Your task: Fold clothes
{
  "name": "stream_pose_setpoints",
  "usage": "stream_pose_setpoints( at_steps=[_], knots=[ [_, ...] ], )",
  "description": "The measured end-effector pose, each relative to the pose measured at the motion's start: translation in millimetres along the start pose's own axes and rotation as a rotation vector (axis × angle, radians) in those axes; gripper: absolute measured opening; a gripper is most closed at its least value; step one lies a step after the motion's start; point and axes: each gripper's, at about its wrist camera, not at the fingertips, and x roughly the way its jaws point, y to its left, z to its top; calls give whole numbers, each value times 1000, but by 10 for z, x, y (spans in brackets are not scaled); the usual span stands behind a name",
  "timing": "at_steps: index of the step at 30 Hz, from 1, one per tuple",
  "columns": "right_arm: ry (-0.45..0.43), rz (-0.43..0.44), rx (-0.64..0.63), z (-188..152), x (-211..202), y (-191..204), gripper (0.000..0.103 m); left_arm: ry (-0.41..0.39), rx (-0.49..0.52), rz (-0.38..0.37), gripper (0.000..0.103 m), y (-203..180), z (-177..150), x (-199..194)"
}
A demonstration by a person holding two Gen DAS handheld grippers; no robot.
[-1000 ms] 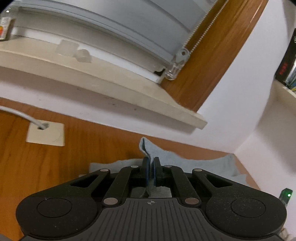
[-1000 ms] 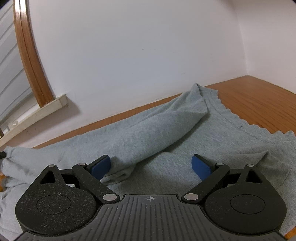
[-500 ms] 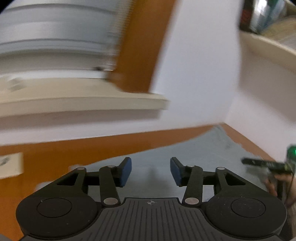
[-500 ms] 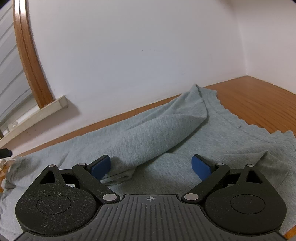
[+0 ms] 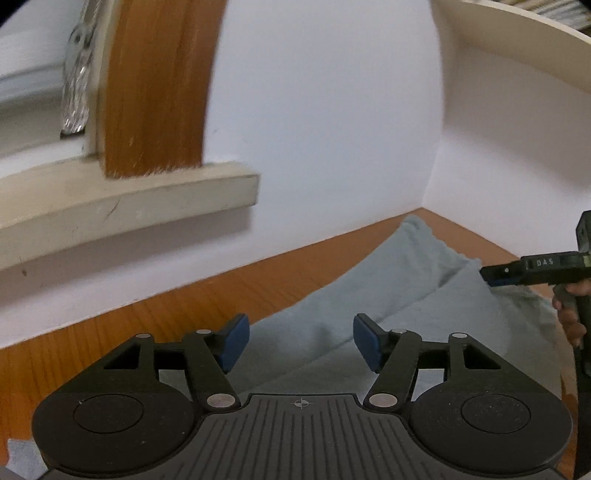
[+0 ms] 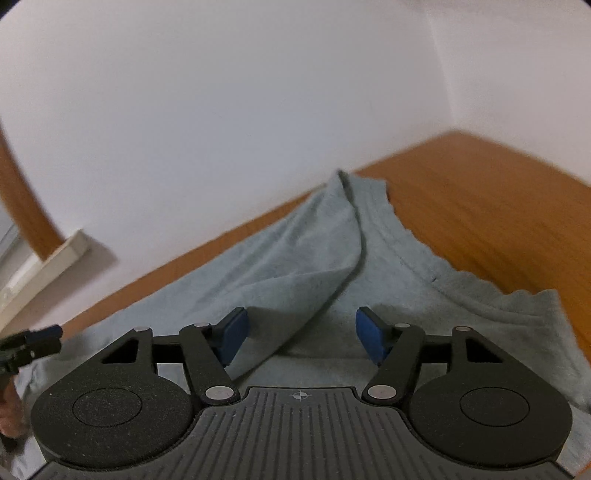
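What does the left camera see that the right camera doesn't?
Only the left view shows a shelf up high and a blind cord by the window. Only the right view shows the shirt's wavy hem. Both show the grey shirt on the wooden table, the windowsill, and each other's gripper: right gripper, left gripper.

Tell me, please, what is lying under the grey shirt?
The grey shirt lies on a wooden table, bare beyond its wavy hem. One layer is folded over the body, so cloth lies under cloth there. Anything else beneath the cloth is covered.
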Motion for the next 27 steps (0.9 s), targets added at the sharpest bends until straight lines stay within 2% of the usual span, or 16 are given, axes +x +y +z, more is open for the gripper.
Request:
stream_pose_setpoints(
  at_steps=[3,4,5,7,8,10,12,16,18,20,23,27],
  knots=[
    [16,19,26,88,137,-23,65,32,-6,-31,67,83,-62,99],
    [18,22,34,118,176,-24,61,45,-25,-46,67,113,-81,125],
    [24,34,33,167,214,-2,46,57,-44,-58,67,142,-89,150],
    [19,41,17,268,269,95,26,65,-61,-70,68,162,-107,153],
    [10,42,1,332,297,173,19,66,-61,-71,69,161,-112,152],
    [-9,69,-40,467,364,382,10,69,-59,-70,70,152,-123,152],
    [-13,107,-71,576,451,594,9,71,-50,-60,70,130,-133,148],
    [17,170,-128,740,670,995,10,79,-62,-59,72,145,-151,154],
    [22,161,-153,748,737,1103,17,80,-68,-61,73,145,-145,144],
    [24,156,-150,730,734,1094,35,79,-73,-62,73,160,-137,135],
    [4,121,-153,685,583,970,53,75,-75,-60,74,161,-133,122],
    [-42,42,-195,526,192,750,61,54,-70,-62,76,167,-133,63]
  ],
)
